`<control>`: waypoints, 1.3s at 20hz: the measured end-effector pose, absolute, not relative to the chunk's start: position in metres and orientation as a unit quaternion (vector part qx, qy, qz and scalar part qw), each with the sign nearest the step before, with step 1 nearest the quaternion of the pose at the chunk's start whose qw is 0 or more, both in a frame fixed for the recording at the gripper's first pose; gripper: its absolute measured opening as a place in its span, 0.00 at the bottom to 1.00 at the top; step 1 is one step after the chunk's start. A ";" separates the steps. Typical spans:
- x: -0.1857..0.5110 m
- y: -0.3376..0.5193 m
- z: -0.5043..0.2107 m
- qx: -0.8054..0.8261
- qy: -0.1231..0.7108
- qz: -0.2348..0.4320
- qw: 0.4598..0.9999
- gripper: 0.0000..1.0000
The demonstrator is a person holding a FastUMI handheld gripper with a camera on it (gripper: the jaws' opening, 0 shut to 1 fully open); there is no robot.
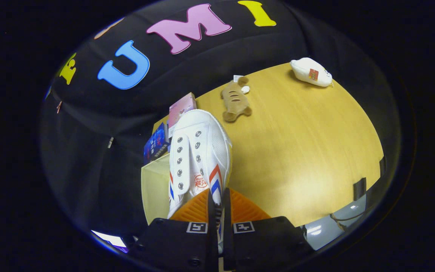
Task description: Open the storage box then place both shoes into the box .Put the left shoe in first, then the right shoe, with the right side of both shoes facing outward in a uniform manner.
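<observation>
A white canvas shoe (198,151) with metal eyelets and red and blue side stripes hangs in the air, toe pointing away from me. My gripper (218,206) is shut on the shoe's side wall near the heel opening, both fingers pressing on the fabric. The shoe is lifted above the wooden table (308,158). Under and beside the shoe, on my left, I see a pale box-like surface (155,189); I cannot tell whether it is the storage box.
A brown plush toy (235,101) lies beyond the shoe. A white pouch-like plush (311,72) sits at the table's far right. A pink box (181,107) and a dark blue box (156,145) stand by the shoe's toe. A black cloth wall rises behind.
</observation>
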State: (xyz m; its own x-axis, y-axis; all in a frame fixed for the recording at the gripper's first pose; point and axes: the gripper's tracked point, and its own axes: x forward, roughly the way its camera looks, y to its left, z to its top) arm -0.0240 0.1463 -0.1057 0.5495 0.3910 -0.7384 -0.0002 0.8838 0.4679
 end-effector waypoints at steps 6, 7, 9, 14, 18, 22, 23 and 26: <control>-0.041 0.242 -0.105 0.198 0.478 0.163 0.840 0.10; -0.043 0.258 -0.109 0.199 0.483 0.169 0.836 0.10; -0.047 0.285 -0.119 0.192 0.492 0.179 0.830 0.10; -0.055 0.327 -0.154 0.159 0.523 0.182 0.817 0.10; -0.049 0.341 -0.181 0.120 0.531 0.171 0.821 0.10; -0.047 0.338 -0.204 0.082 0.541 0.149 0.824 0.10; -0.048 0.340 -0.209 0.078 0.545 0.149 0.821 0.10; -0.050 0.354 -0.207 0.089 0.542 0.166 0.819 0.24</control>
